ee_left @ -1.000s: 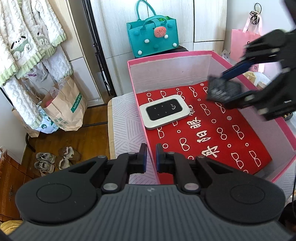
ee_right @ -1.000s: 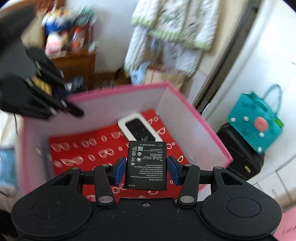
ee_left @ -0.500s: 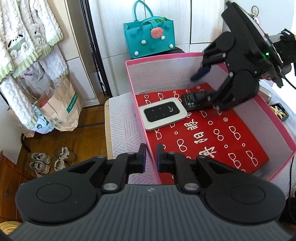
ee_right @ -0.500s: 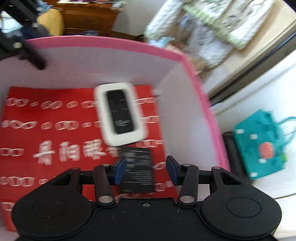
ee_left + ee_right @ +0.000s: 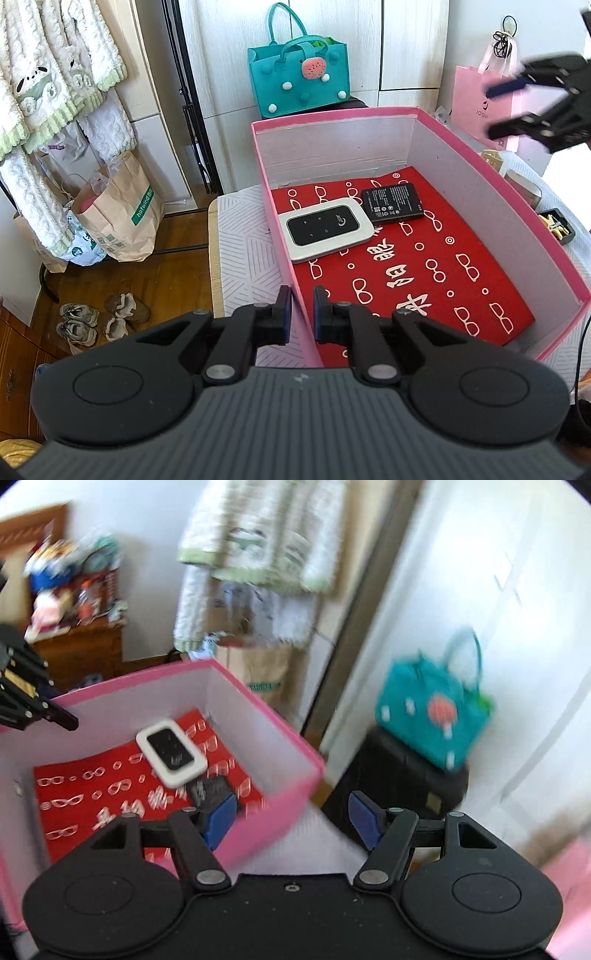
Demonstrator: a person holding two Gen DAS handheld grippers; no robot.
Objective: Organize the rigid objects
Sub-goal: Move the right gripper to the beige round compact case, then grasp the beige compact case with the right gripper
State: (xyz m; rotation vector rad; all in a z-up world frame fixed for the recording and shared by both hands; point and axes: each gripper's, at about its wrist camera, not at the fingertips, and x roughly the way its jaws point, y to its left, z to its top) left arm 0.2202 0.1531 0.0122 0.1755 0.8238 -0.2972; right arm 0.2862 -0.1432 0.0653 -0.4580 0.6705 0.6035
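Observation:
A pink box [image 5: 491,173] with a red glasses-print lining stands on a white patterned cloth. In it lie a white pocket router [image 5: 325,227] and, just right of it, a black battery [image 5: 391,203]. My left gripper [image 5: 301,314] is shut on the box's near left wall. My right gripper [image 5: 493,110] hovers outside the box's far right rim, blurred. Its jaws are opening and nothing is between them. In the right wrist view the right gripper [image 5: 291,819] is over the box corner, with the router [image 5: 171,753] and battery [image 5: 208,790] below it.
A teal felt bag [image 5: 299,74] sits on a black case behind the box, and a pink paper bag [image 5: 476,99] is at the far right. A small black tray [image 5: 556,225] and a round tin [image 5: 524,184] lie right of the box. A brown paper bag [image 5: 118,214] and shoes [image 5: 99,321] are on the floor at left.
The right gripper lowered the battery into the box beside the router, let it go, and pulled back up and out to the right. The left gripper kept still on the wall.

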